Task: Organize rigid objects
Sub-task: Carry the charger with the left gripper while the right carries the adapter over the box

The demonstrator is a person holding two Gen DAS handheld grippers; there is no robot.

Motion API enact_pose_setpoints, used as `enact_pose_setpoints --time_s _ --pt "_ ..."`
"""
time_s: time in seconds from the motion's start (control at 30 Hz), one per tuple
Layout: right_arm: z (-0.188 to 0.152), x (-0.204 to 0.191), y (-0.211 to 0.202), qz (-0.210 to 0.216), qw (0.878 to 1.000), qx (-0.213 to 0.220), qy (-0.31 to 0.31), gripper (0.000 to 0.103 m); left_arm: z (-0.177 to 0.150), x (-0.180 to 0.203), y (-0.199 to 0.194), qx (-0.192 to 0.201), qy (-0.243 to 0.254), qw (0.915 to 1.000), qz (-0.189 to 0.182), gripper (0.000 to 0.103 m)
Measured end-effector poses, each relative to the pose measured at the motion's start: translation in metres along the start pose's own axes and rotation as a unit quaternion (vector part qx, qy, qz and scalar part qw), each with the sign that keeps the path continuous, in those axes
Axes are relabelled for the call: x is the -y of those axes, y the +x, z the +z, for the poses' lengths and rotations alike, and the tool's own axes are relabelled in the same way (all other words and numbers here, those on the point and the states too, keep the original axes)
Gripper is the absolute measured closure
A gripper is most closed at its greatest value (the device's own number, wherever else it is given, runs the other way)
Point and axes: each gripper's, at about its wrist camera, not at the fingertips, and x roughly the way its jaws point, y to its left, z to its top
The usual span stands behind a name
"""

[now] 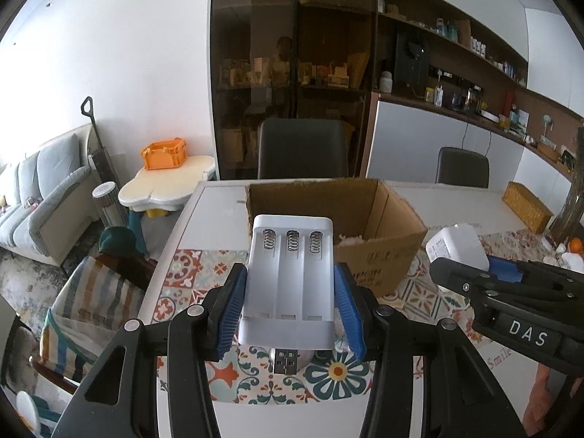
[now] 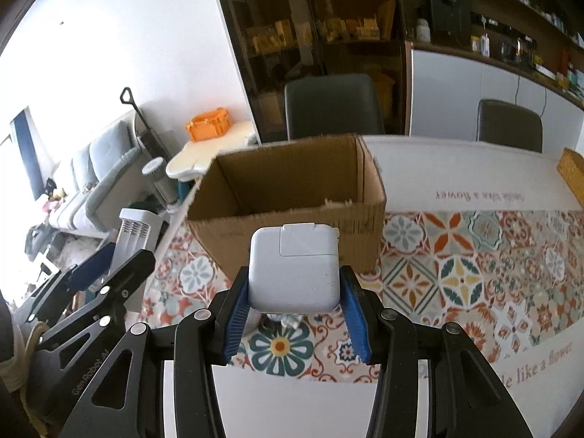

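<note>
My left gripper (image 1: 290, 273) is shut on a white battery charger (image 1: 290, 284) with three empty spring slots and a USB plug at its near end, held above the patterned tablecloth just before an open cardboard box (image 1: 368, 219). My right gripper (image 2: 294, 277) is shut on a white square power adapter (image 2: 294, 268), held in front of the same box (image 2: 292, 182). The right gripper with the adapter (image 1: 458, 248) shows at the right of the left wrist view. The left gripper with the charger (image 2: 137, 233) shows at the left of the right wrist view.
The table (image 2: 456, 168) carries a floral tablecloth (image 2: 474, 255). A wicker basket (image 1: 527, 206) sits at the far right. Two dark chairs (image 1: 303, 148) stand behind the table. A sofa (image 1: 40, 197) and small table with an orange crate (image 1: 164, 153) are left.
</note>
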Motion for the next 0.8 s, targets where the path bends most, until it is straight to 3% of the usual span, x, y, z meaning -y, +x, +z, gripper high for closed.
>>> enact_pose_setpoints --time_s 0.4,0.8 --pt "0.037 -0.005 -0.013 0.009 0.999 0.049 -0.016 0.056 0.042 0.007 -0.004 0.041 0.021 0.9989 0.010 0.055" --pt "0.076 -0.007 0.004 0.009 0.997 0.066 -0.028 0.056 0.078 0.004 0.026 0.034 0.016 0.9993 -0.003 0.055"
